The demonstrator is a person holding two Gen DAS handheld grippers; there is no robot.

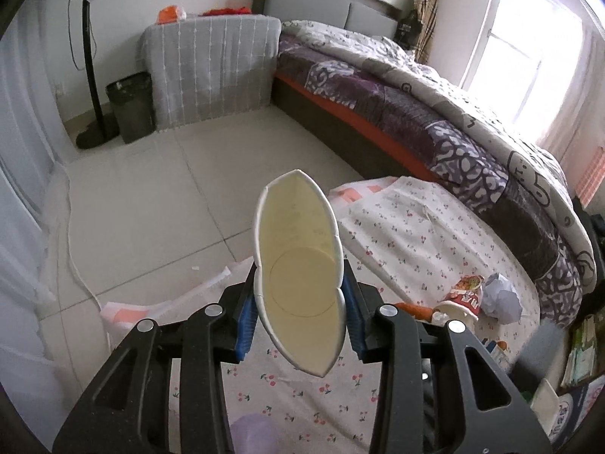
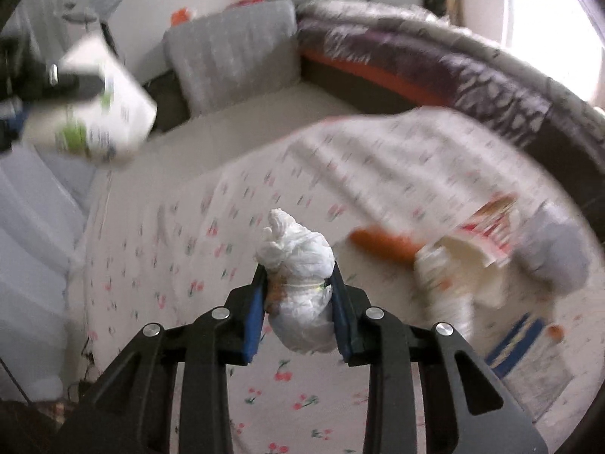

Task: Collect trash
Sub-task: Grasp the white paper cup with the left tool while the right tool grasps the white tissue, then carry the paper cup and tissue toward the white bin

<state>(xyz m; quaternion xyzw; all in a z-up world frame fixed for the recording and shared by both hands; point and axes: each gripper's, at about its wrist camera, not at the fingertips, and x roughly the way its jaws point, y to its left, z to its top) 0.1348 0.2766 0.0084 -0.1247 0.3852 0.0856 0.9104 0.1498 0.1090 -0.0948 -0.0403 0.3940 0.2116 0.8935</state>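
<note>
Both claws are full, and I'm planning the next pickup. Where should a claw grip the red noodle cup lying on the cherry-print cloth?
Grip the red noodle cup across its side walls mid-body, coming down from above. It lies tipped over, mouth sideways, so the rounded walls face up. The carrot and crumpled paper crowd its sides, so side approaches look blocked.

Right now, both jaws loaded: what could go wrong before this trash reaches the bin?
1. The left gripper pinches the paper cup flat; the deformed wall could slip out.
2. The right gripper holds a wadded tissue with a brown stain; it could shed or smear onto the cherry-print cloth.
3. The bin stands far across the floor, beside the fan stand.
</note>
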